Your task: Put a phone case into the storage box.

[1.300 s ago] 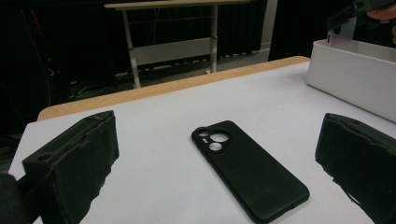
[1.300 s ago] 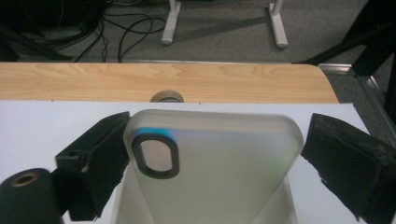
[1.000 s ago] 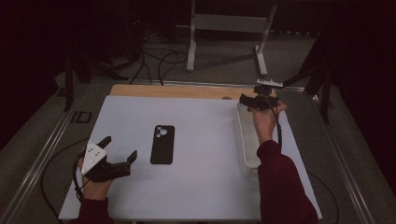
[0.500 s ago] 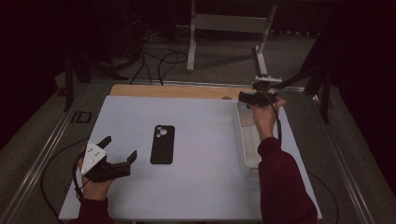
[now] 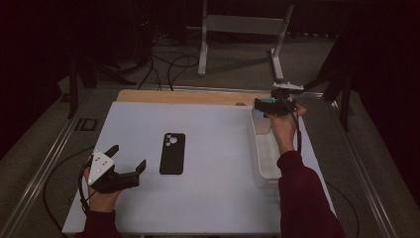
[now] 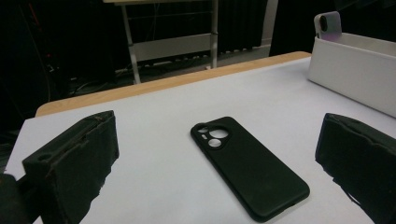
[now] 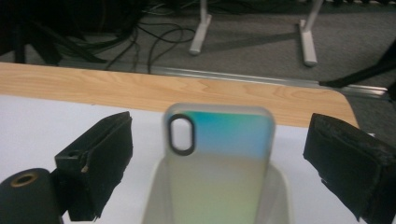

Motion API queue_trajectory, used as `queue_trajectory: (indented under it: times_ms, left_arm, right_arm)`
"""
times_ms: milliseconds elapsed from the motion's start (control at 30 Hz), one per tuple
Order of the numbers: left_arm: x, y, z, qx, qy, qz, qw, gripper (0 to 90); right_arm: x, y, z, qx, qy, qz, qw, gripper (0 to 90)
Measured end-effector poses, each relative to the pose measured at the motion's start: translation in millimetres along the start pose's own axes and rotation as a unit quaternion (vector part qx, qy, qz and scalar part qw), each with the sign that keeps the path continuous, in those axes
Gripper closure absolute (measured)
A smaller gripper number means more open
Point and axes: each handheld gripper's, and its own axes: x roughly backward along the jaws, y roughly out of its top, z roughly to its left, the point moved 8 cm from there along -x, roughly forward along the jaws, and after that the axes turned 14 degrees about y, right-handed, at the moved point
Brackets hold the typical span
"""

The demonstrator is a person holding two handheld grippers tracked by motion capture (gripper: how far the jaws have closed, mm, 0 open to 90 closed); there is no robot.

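A black phone case (image 5: 172, 152) lies flat, back up, on the white mat (image 5: 218, 198); in the left gripper view the black phone case (image 6: 247, 172) rests just ahead of the jaws. My left gripper (image 5: 129, 155) hovers open to its left, jaws wide in the left gripper view (image 6: 217, 154). An iridescent, translucent phone case (image 7: 219, 158) stands upright at the far end of a white bin (image 5: 253, 148). My right gripper (image 5: 263, 105) is open around it (image 7: 219, 140), with gaps on both sides. From the left gripper view the iridescent case (image 6: 329, 24) pokes above the bin (image 6: 355, 70).
A wooden strip (image 5: 188, 96) borders the mat's far edge, and a metal rail runs behind it. Beyond the table stand a metal frame (image 5: 237, 29) and floor cables (image 5: 163, 64). The bin lies along the mat's right side. The surroundings are dark.
The right gripper has edged slightly left over the bin's far end. The left gripper and the black case have not moved.
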Motion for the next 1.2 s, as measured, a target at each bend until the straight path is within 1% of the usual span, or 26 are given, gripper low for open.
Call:
queue_trajectory:
  times_ms: [67, 233, 267, 400, 467, 533, 633, 667, 733, 867, 967, 1100, 1200]
  left_arm:
    - [-0.3, -0.2, -0.1, 0.000, 0.000, 0.001, 1.0000, 0.1]
    - [-1.3, -1.4, -1.1, -0.001, 0.000, 0.005, 1.0000, 0.1]
    - [-1.4, -1.6, -1.2, -0.001, 0.000, 0.006, 1.0000, 0.1]
    - [-1.6, -1.6, -0.9, 0.000, 0.000, 0.006, 1.0000, 0.1]
    - [-2.2, -2.1, -0.3, 0.001, 0.001, 0.008, 1.0000, 0.1]
    - [-2.9, -2.3, -0.3, 0.003, 0.001, 0.009, 1.0000, 0.1]
    - [-3.6, -3.0, -0.3, 0.002, 0.001, 0.011, 0.9999, 0.1]
    - [-3.8, -3.2, -0.2, 0.002, 0.002, 0.012, 0.9999, 0.1]
    - [-4.2, -3.5, 0.1, 0.003, 0.002, 0.013, 0.9999, 0.1]
    - [-5.1, -3.5, 0.2, 0.006, 0.002, 0.014, 0.9999, 0.1]
    - [-5.2, -3.7, -0.3, 0.006, 0.002, 0.015, 0.9999, 0.1]
    - [-5.0, -4.0, 0.3, 0.007, 0.001, 0.016, 0.9998, 0.1]
    - [-5.8, -4.7, 0.7, 0.009, 0.001, 0.019, 0.9998, 0.1]
  right_arm:
    - [3.5, -0.5, 4.3, 0.006, 0.007, -0.005, 0.9999, 8.3]
    - [11.8, -4.1, 19.9, 0.020, 0.039, -0.010, 0.9990, 8.3]
    - [13.8, -5.0, 23.1, 0.023, 0.043, -0.011, 0.9988, 8.3]
    - [20.4, -9.2, 36.2, 0.036, 0.067, -0.014, 0.9970, 8.3]
    - [23.9, -11.2, 43.6, 0.047, 0.077, -0.014, 0.9958, 8.3]
    - [27.6, -13.3, 51.5, 0.056, 0.088, -0.014, 0.9945, 8.3]
    - [33.9, -15.8, 64.2, 0.070, 0.109, -0.021, 0.9914, 8.3]
    - [37.4, -16.6, 69.8, 0.076, 0.118, -0.025, 0.9897, 8.3]
    - [42.8, -17.8, 77.0, 0.085, 0.130, -0.030, 0.9874, 8.3]
    - [54.3, -22.7, 91.3, 0.105, 0.155, -0.032, 0.9818, 8.3]
    - [61.0, -27.2, 96.4, 0.109, 0.167, -0.034, 0.9793, 8.3]
    - [72.0, -36.2, 100.5, 0.111, 0.177, -0.044, 0.9770, 8.2]
    - [78.7, -44.2, 102.4, 0.116, 0.180, -0.049, 0.9756, 8.3]
